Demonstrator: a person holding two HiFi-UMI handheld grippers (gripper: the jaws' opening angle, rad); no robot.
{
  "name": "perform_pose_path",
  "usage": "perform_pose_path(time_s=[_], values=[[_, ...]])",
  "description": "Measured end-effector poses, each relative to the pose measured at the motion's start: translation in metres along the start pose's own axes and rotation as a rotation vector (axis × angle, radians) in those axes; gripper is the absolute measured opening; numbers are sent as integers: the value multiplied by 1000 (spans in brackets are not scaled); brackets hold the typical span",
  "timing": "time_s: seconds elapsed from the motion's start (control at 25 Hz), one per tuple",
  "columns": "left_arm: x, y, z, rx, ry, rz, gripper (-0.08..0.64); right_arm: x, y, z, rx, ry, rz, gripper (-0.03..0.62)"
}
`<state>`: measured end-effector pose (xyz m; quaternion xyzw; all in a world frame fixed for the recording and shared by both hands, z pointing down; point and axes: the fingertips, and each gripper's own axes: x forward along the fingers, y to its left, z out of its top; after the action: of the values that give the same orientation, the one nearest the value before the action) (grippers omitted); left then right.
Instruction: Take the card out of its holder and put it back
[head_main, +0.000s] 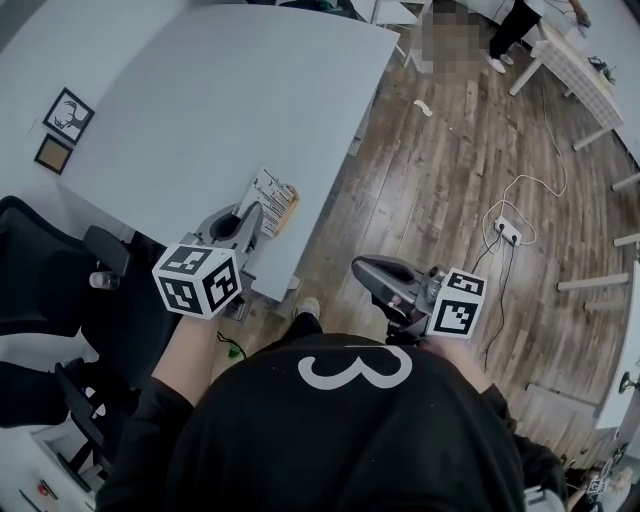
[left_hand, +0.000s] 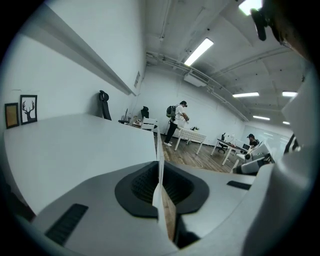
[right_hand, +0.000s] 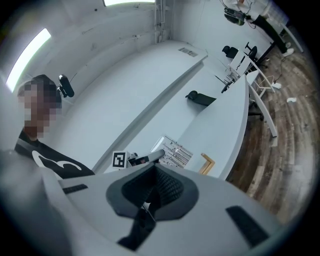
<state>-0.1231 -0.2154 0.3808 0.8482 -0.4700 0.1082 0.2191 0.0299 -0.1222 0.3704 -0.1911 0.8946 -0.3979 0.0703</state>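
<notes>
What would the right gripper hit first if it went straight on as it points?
Probably the left gripper and the card it grips, which lie dead ahead; how far off is unclear.

One card (head_main: 270, 195), one holder (right_hand: 206, 163), two framed pictures (head_main: 68, 115) (head_main: 53, 153).

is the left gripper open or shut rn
Shut: in its own view the left gripper has both pads pressed on the thin white card.
</notes>
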Motion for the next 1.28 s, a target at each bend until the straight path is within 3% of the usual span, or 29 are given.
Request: perform_pose_path(time_s=[0.28,0.68,1.28], values=[[-35,-49,-11,-66,-23,-37,26,-24,22,-16,-17,2,36,11],[-79,-135,-42,-262,-44,-213,26,-57,50,-41,-38,24,70,11],[-107,-184,-74,-315,-53,-280,25,-95,78,-66,-66,28,55,11]])
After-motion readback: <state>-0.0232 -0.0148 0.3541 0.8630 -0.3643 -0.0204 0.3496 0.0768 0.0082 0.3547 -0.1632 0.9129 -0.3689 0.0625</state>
